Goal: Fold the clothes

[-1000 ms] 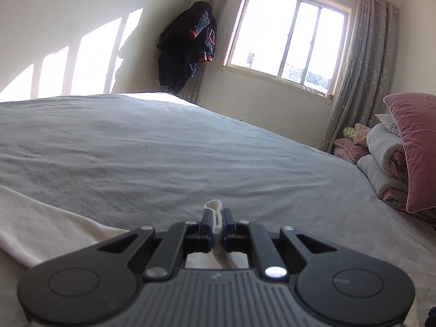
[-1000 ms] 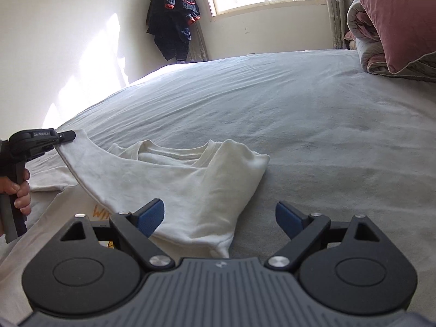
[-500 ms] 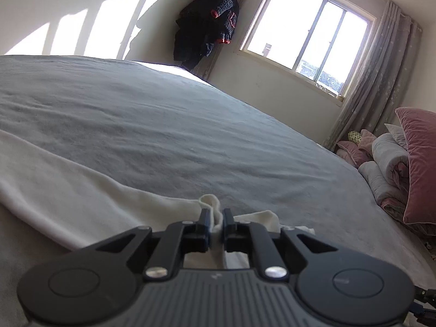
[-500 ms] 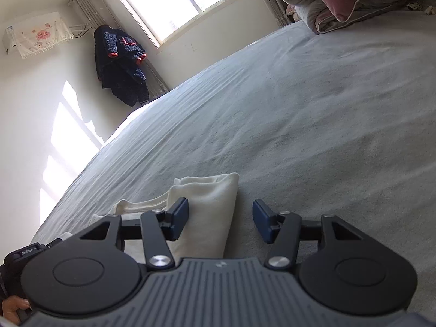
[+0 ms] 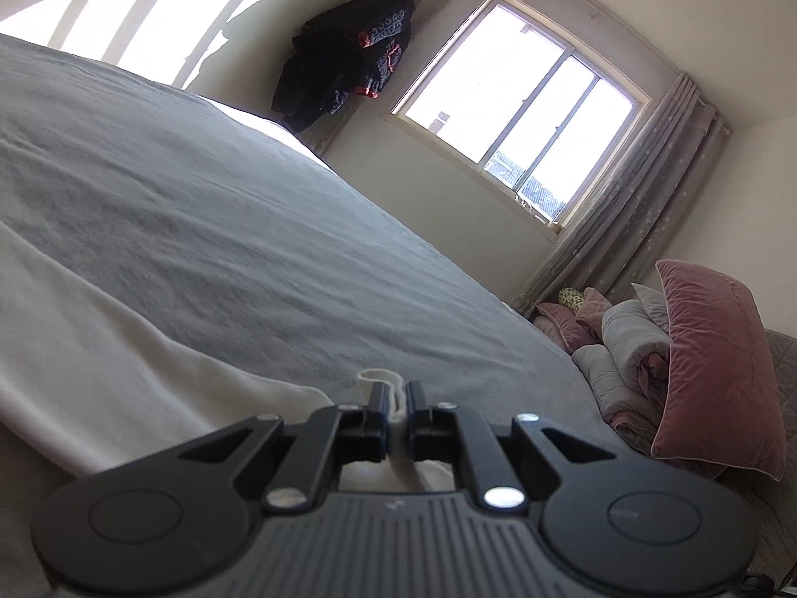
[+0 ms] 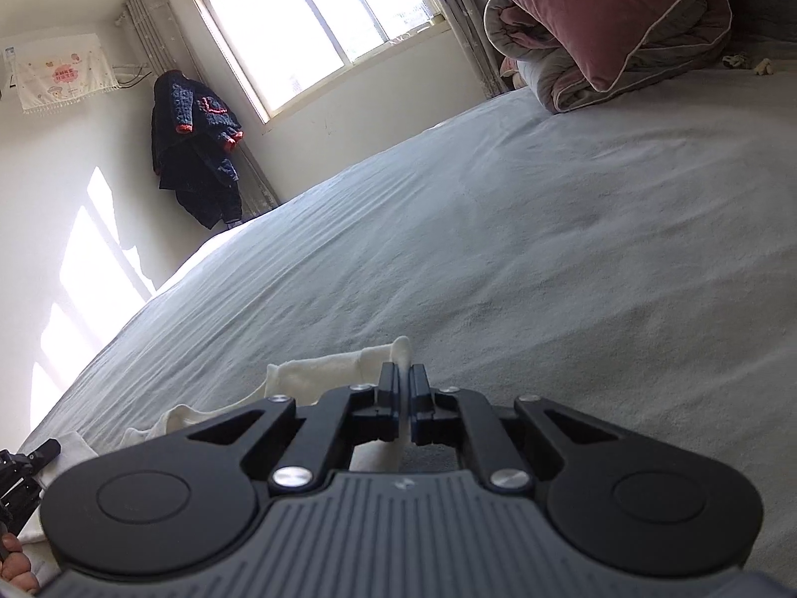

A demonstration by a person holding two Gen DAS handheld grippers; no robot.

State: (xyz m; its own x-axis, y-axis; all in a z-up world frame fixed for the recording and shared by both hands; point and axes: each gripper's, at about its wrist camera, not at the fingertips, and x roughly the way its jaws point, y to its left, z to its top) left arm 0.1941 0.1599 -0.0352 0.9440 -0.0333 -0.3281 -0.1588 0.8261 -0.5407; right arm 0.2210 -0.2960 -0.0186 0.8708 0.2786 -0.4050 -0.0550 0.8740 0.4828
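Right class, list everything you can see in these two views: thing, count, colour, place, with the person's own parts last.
Shirt: one, cream, on the bed, pinched by both tongs.
Bed cover: one, grey, under the shirt.
Dark jacket: one, navy with red trim, hanging in the corner.
Window: one, bright, far wall.
Curtain: one, grey, beside the window.
Pillow: one, pink, at the bed's head.
Rolled quilts: grey-pink, beside the pillow.
Left tongs: shut on shirt.
Right tongs: shut on shirt.
Hand: one, lower left.

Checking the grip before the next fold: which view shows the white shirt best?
The left wrist view: the white shirt spreads wide across the bed there. The right wrist view shows only bunched folds beside the claw.
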